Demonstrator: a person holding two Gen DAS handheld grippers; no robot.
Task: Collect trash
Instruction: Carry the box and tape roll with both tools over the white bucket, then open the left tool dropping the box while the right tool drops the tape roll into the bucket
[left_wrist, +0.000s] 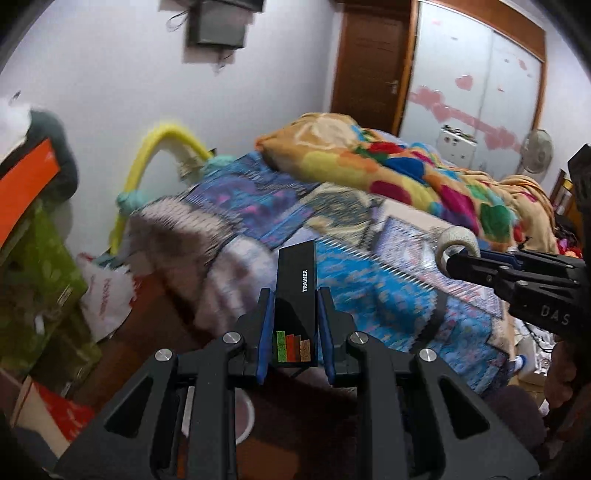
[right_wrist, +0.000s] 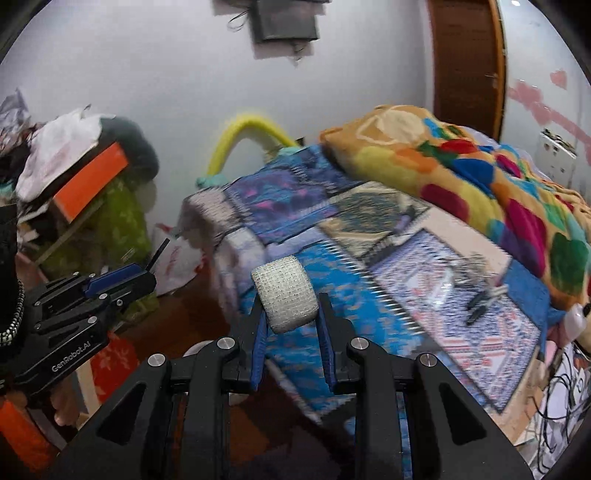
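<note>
- We had the left gripper (left_wrist: 296, 295) clamped on a slim black box (left_wrist: 297, 291), its blue-padded fingers (left_wrist: 266, 325) pressed against the two long sides; the box stood nearly upright between them, the word TRAINER running up its face and a small green, red and tan bar graphic near its lower end
- We had the right gripper (right_wrist: 290, 306) clamped on a roll of white bandage tape (right_wrist: 285, 297), the fingers (right_wrist: 260, 328) gripping its flat ends so that the textured band faced the camera
- Both pieces of trash were held in the air above the near corner of the bed (left_wrist: 373, 291), not resting on it
- From the left wrist view we saw the right gripper (left_wrist: 448, 260) at the right edge, the roll (left_wrist: 458, 240) at its tip
- The bed carried a blue patchwork cover (right_wrist: 369, 295), with a bright multicoloured blanket (right_wrist: 480, 173) heaped along its far side
- A few small dark items (right_wrist: 476, 308) lay on the cover near the bed's right edge; we could not tell what they were
- Left of the bed, clutter (right_wrist: 85, 177) was piled against the wall
</note>
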